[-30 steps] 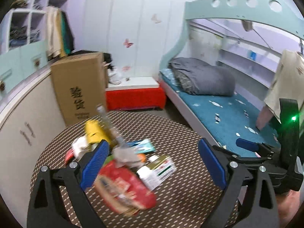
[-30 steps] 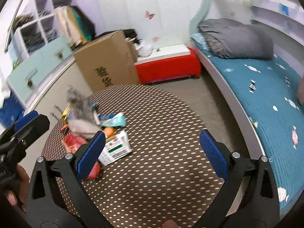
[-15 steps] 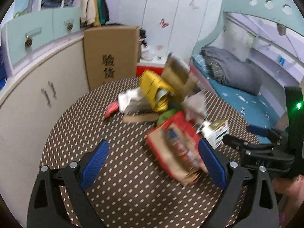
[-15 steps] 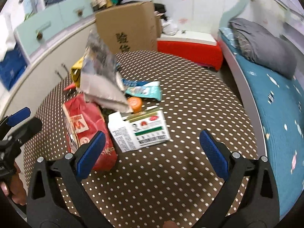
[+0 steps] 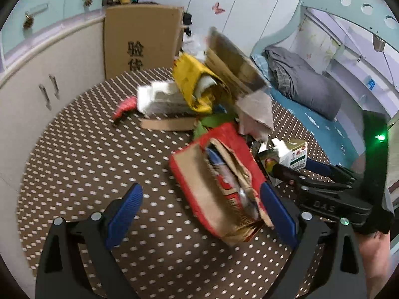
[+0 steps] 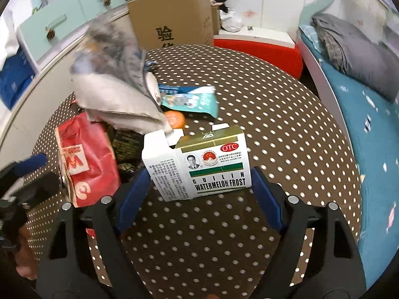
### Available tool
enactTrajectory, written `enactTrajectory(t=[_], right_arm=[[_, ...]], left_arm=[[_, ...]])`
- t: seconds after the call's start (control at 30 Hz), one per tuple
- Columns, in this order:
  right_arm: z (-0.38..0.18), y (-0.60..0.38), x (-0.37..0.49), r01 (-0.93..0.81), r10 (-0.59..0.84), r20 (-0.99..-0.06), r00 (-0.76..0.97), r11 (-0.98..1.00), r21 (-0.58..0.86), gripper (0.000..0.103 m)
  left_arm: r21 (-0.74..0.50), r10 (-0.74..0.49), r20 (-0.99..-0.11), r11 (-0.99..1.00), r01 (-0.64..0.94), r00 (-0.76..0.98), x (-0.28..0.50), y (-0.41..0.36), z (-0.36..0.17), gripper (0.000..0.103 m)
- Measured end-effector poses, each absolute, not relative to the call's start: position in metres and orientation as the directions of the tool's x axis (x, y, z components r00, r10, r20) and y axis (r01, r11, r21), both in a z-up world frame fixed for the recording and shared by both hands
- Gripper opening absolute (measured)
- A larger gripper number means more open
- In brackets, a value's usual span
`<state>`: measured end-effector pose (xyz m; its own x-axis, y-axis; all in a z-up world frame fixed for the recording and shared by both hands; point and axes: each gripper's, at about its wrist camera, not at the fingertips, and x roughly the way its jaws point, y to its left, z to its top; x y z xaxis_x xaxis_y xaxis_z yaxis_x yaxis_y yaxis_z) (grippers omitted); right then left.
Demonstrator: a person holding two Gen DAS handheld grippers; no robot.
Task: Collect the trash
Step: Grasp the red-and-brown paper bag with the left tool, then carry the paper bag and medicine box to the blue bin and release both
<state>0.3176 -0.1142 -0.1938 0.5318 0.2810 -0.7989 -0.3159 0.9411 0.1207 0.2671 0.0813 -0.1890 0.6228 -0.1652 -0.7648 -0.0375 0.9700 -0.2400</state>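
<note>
A medicine box [image 6: 204, 164] on the polka-dot bench [image 6: 286, 129] is framed by the right gripper [image 6: 197, 189], jaws apart; the left gripper [image 5: 202, 211] is also held with jaws apart.

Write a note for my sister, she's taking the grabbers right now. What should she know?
Left gripper: open, empty, its right pad beside the red bag.
Right gripper: open around the medicine box, not squeezing yet.
All the trash sits piled on the dotted table: yellow bag, orange cap, teal wrapper.
Nothing is lifted now; everything on the table is left to collect.
</note>
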Motion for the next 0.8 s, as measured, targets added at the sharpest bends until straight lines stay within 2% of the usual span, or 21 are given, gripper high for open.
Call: enactTrajectory(t=[0.13,0.2,0.23,0.27,0.37,0.8], right_arm=[[-0.196,-0.135,0.315,-0.28,0.277,-0.792,0.545,0.95,0.14,0.079],[-0.196,-0.144,0.313,-0.265,0.278,-0.789,0.547,0.952,0.152,0.079],[-0.196,-0.149,0.313,-0.257,0.284,-0.786,0.549,0.952,0.165,0.079],[-0.195,-0.152,0.312,-0.251,0.288,-0.783,0.551,0.952,0.174,0.079],[-0.191,-0.165,0.308,-0.233,0.298,-0.77,0.564,0.952,0.198,0.079],[-0.162,-0.204,0.289,-0.174,0.3,-0.715,0.631,0.953,0.247,0.079]], left_arm=[[-0.266,-0.184,-0.794,0.962,-0.059,0.58,0.284,0.073,-0.205,0.093],[-0.303,-0.223,-0.78,0.952,-0.042,0.584,0.288,0.069,-0.207,0.092],[-0.312,-0.236,-0.776,0.95,-0.03,0.585,0.289,0.067,-0.207,0.076],[-0.309,-0.238,-0.777,0.951,-0.023,0.583,0.29,0.064,-0.207,0.07],[-0.334,-0.274,-0.761,0.942,0.006,0.588,0.289,0.06,-0.204,0.065],[-0.291,-0.3,-0.712,0.949,0.123,0.634,0.242,0.062,-0.175,0.063]])
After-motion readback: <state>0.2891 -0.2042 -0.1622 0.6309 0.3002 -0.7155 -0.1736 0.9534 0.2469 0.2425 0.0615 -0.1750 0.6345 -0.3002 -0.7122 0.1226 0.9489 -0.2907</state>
